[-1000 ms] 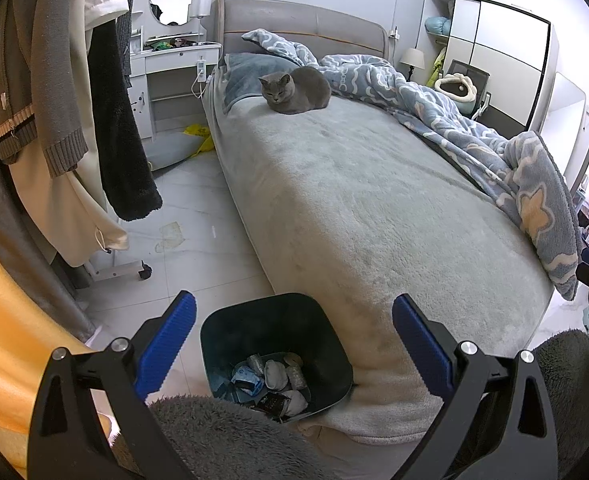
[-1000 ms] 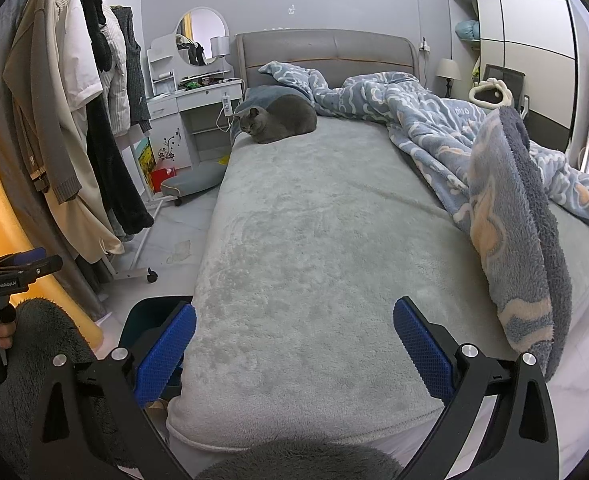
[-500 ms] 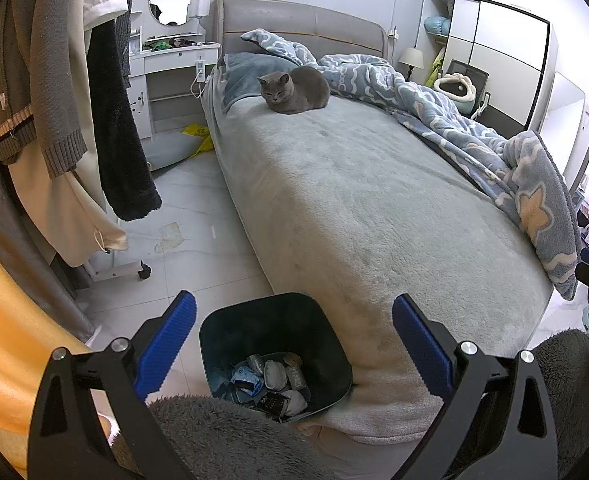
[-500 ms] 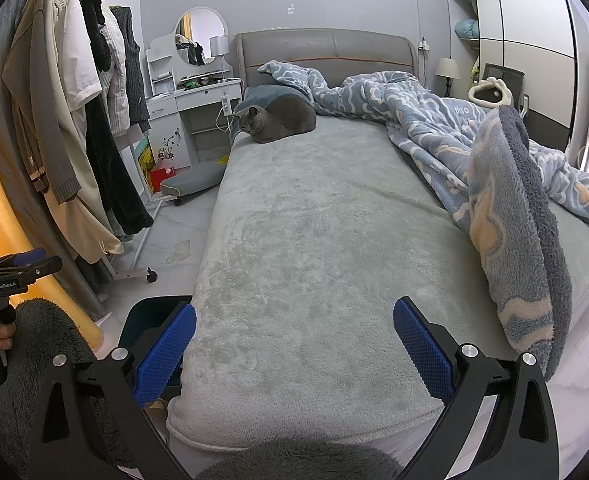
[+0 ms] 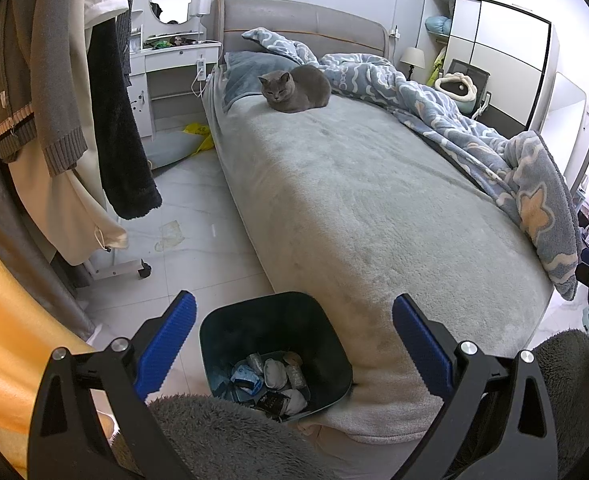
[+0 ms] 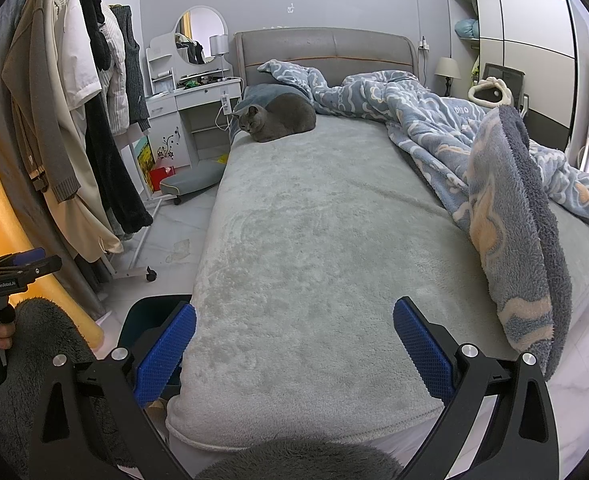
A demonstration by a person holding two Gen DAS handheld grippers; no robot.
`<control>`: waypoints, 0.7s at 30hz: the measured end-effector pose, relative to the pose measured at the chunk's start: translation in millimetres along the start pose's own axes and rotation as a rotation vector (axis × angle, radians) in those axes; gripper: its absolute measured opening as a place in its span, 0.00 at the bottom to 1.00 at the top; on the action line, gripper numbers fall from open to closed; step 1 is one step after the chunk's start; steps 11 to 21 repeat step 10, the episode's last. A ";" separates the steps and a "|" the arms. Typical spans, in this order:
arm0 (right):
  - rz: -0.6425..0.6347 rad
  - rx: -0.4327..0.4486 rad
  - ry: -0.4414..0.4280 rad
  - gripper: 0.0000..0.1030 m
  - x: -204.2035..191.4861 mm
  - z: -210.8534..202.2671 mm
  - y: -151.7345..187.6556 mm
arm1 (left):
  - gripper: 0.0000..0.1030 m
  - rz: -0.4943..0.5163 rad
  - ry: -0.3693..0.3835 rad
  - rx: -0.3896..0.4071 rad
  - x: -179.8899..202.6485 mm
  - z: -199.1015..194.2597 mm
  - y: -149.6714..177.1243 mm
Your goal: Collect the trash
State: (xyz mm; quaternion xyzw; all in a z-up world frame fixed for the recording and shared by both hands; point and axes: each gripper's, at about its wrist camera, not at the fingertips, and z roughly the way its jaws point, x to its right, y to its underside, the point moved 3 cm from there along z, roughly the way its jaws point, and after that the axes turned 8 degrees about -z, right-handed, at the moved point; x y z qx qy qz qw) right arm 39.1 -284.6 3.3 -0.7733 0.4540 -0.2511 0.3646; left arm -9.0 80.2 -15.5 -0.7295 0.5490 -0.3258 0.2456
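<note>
Bedroom, grey plush bed (image 5: 374,208), both grippers idle.
Dark teal plastic bin (image 5: 274,354), lower centre, already holds wrappers; left gripper (image 5: 292,344) and right gripper (image 6: 294,350) jaws wide, empty; floor scrap (image 5: 169,234) left.

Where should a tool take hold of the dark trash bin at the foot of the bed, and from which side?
Grip the trash bin by its rim on the floor side, coming from above. It stands upright and open, so the thin wall fits between the fingers. The opposite side stands close against the bed. Both tools are open and empty.
</note>
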 end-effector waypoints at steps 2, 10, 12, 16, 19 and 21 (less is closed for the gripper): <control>0.000 0.000 0.000 0.97 -0.2 -0.1 0.0 | 0.97 -0.001 0.001 -0.002 -0.1 -0.1 -0.2; 0.001 -0.001 0.001 0.97 0.1 -0.2 0.8 | 0.97 0.015 0.011 -0.010 4.2 0.1 7.5; 0.001 -0.001 0.001 0.97 0.1 -0.2 0.8 | 0.97 0.015 0.011 -0.010 4.2 0.1 7.5; 0.001 -0.001 0.001 0.97 0.1 -0.2 0.8 | 0.97 0.015 0.011 -0.010 4.2 0.1 7.5; 0.001 -0.001 0.001 0.97 0.1 -0.2 0.8 | 0.97 0.015 0.011 -0.010 4.2 0.1 7.5; 0.001 -0.001 0.001 0.97 0.1 -0.2 0.8 | 0.97 0.015 0.011 -0.010 4.2 0.1 7.5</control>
